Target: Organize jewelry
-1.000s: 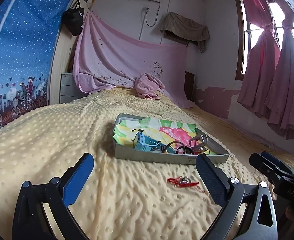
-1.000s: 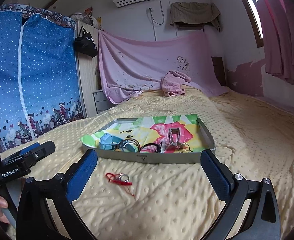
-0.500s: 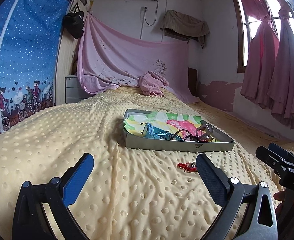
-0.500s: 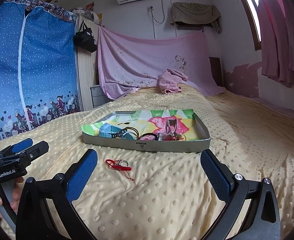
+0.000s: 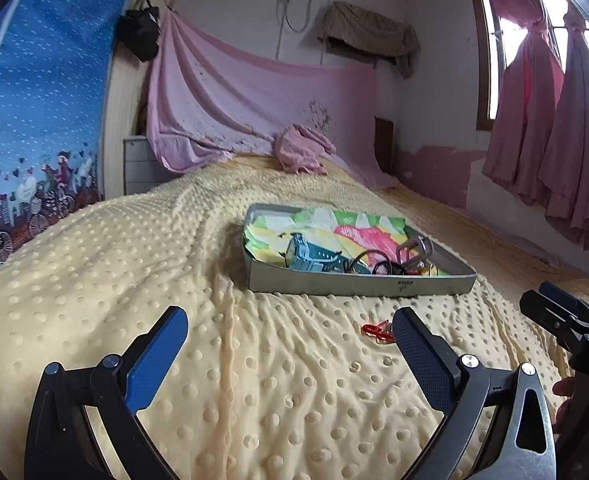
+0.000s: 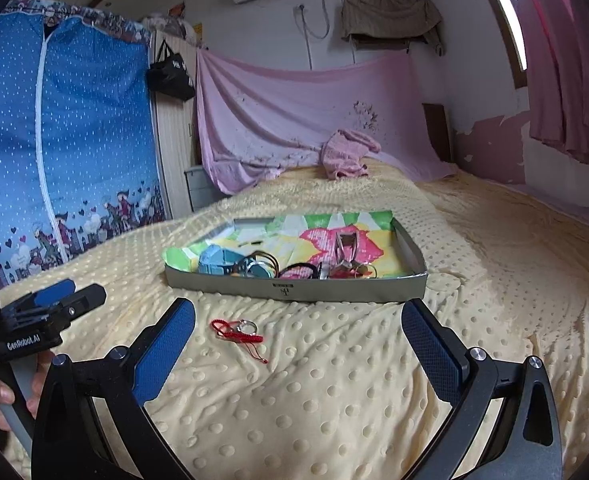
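- Yellow dotted bedspread (image 6: 334,400) covers the bed that carries everything; nearest the cameras are the two grippers, both low over it and holding nothing.
- Left gripper (image 5: 290,334) has its blue pads spread wide apart; right gripper (image 6: 298,330) is spread just as wide.
- Red cord charm with a metal ring (image 6: 238,330) lies loose on the bedspread, short of the tray. From the right wrist it sits between the fingers, toward the left pad, its long axis running roughly crosswise with a thin tail trailing nearer the camera.
- From the left wrist the same red cord charm (image 5: 376,328) is just beside the right-side pad, off centre, so the right gripper looks better lined up to take it.
- Beyond it, the grey tray (image 6: 294,290) with a bright paper liner holds a blue watch (image 6: 218,262), dark hair ties (image 6: 298,268) and a metal clip (image 6: 344,248).
- Farther back, a pink towel (image 6: 346,154) lies at the head of the bed.
- Compared with a second ago, both cameras sit lower and farther back from the tray; the charm has not moved on the bedspread, and both grippers keep the same wide spread.
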`<state>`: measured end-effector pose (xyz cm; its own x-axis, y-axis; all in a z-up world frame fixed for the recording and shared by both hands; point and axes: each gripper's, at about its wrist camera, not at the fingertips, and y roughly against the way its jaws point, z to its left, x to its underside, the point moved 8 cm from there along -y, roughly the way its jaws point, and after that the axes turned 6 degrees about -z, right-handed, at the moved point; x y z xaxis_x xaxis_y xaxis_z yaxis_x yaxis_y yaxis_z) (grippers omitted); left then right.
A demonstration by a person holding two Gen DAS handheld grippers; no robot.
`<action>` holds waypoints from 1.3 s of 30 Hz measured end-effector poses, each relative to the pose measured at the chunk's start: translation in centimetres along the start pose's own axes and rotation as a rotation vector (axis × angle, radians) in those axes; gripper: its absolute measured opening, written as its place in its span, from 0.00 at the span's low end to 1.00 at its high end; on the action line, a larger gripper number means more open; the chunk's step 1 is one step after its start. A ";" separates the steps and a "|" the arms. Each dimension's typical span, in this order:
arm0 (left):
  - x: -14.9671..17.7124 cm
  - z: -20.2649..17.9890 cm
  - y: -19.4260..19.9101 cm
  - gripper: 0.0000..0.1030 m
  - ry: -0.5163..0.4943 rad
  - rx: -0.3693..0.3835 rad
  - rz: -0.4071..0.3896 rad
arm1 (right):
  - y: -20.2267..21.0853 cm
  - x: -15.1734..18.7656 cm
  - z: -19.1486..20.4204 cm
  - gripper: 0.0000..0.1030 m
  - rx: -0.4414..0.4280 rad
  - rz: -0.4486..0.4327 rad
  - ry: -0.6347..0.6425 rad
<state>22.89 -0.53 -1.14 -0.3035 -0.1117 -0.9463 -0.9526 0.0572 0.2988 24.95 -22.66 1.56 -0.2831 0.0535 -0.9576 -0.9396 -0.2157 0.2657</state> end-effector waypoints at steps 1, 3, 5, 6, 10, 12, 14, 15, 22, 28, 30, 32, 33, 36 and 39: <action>0.0 0.0 -0.7 1.00 -0.001 0.012 0.020 | -0.4 0.0 0.0 0.99 0.001 0.011 0.012; 0.2 -0.1 -1.7 1.00 0.009 0.037 0.049 | -1.2 0.2 0.1 0.99 0.001 0.033 0.036; 0.5 -0.4 -2.7 1.00 0.017 0.066 0.083 | -2.0 0.4 0.1 0.99 0.003 0.050 0.051; 0.6 -0.5 -3.2 1.00 0.018 0.074 0.097 | -2.2 0.5 0.1 0.99 0.006 0.055 0.052; 1.3 -1.1 -5.0 1.00 0.007 0.095 0.148 | -3.7 1.0 0.0 0.99 -0.013 0.090 0.061; 1.5 -1.6 -5.8 1.00 -0.008 0.114 0.173 | -4.4 1.2 -0.1 0.99 -0.016 0.106 0.066; 1.6 -2.0 -6.4 1.00 -0.020 0.132 0.191 | -5.0 1.4 -0.2 0.99 -0.019 0.120 0.065; 1.8 -2.4 -6.7 0.99 -0.031 0.148 0.202 | -5.2 1.5 -0.3 0.98 -0.024 0.128 0.062; 3.3 -4.6 -8.6 0.74 -0.071 0.256 0.301 | -7.0 2.8 -0.2 0.72 -0.057 0.197 0.069; 4.0 -6.0 -9.8 0.56 -0.052 0.336 0.368 | -7.8 3.8 -0.2 0.64 -0.071 0.237 0.061; 4.0 -6.3 -10.3 0.53 -0.034 0.356 0.383 | -8.0 4.0 -0.1 0.64 -0.074 0.247 0.060; 4.1 -6.5 -10.8 0.45 -0.013 0.367 0.400 | -8.3 4.3 -0.1 0.64 -0.077 0.259 0.061; 4.1 -6.6 -11.0 0.41 -0.004 0.370 0.408 | -8.5 4.4 0.0 0.64 -0.079 0.265 0.063; 4.6 -6.8 -11.5 0.24 0.003 0.368 0.432 | -9.1 4.6 0.3 0.62 -0.088 0.277 0.068; 5.1 -6.8 -11.6 0.13 -0.010 0.356 0.445 | -9.6 4.8 0.6 0.58 -0.098 0.288 0.068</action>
<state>32.23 -8.53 -8.59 -0.6720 0.0084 -0.7405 -0.6671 0.4273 0.6103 32.54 -19.77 -5.53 -0.5186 -0.0883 -0.8504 -0.7985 -0.3056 0.5187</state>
